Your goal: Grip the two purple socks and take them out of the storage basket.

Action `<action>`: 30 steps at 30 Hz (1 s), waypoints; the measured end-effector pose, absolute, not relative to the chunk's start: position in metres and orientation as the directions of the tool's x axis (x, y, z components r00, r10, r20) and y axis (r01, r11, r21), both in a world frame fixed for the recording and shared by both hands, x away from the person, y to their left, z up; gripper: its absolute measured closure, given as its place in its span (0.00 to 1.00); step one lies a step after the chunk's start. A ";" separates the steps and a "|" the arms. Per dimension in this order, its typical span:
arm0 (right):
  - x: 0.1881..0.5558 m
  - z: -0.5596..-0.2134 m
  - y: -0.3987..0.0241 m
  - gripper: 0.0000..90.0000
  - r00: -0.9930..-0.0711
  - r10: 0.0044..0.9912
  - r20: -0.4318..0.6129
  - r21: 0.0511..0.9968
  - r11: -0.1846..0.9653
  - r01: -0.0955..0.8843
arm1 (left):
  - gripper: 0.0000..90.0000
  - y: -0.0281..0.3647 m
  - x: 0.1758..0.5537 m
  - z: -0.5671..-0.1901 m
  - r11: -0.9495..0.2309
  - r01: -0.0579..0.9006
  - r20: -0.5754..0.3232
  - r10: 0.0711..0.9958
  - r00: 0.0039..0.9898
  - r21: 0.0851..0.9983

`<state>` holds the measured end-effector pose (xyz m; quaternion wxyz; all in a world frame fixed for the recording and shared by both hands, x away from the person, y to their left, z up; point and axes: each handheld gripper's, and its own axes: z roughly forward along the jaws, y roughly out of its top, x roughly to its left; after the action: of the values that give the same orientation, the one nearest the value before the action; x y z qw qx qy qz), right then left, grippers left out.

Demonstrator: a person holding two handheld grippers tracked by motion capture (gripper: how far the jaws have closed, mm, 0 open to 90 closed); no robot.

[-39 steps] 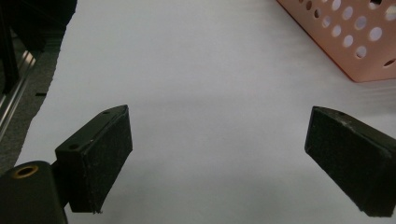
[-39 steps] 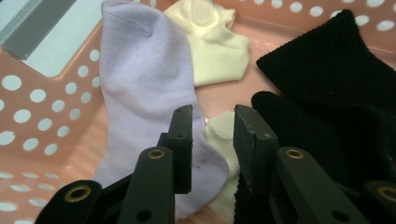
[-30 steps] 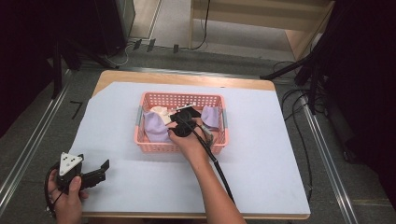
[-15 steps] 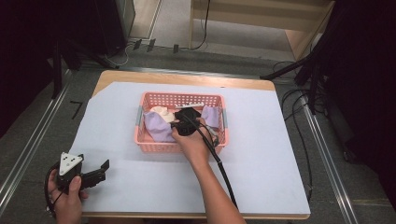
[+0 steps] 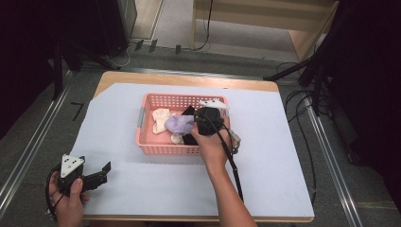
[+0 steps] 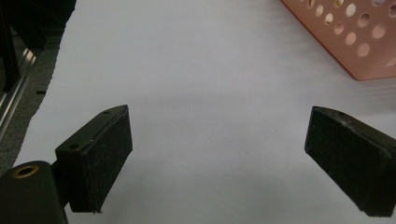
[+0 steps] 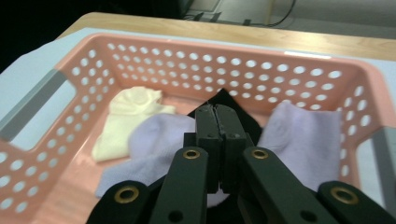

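A pink perforated basket (image 5: 179,98) (image 7: 224,39) stands mid-table and holds socks. My right gripper (image 5: 193,125) (image 7: 217,114) is over the basket, jaws pressed together on a lavender sock (image 5: 177,124) (image 7: 154,140) that hangs raised at its tip. A cream sock (image 5: 161,115) (image 7: 130,112) lies at the basket's left, a second lavender sock (image 7: 303,135) lies at the right, and a black sock (image 7: 229,100) lies under the jaws. My left gripper (image 5: 106,170) (image 6: 217,154) rests open near the table's front left corner, nothing between its pads.
A pale blue sheet (image 5: 274,156) (image 6: 201,70) covers the wooden table. The basket's near corner (image 6: 359,42) stands ahead and right of the left gripper. Metal rails (image 5: 28,151) run along the floor on both sides; cables (image 5: 302,99) lie at the right.
The right gripper has risen and shifted right over the basket, drawing the lavender sock with it and uncovering the cream sock. The left hand has kept still.
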<state>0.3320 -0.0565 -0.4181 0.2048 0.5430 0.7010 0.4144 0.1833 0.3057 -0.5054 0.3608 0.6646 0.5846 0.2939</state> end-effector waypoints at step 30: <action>0.375 -0.454 -0.028 0.53 -0.327 0.918 0.225 0.632 0.118 0.766 | 0.09 0.307 0.184 -0.505 -0.051 0.569 -0.041 0.988 0.148 0.821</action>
<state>0.3748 -0.0275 -0.4543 0.1112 0.5694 0.7393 0.3419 0.1837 0.3070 -0.5053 0.3630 0.6651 0.5854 0.2885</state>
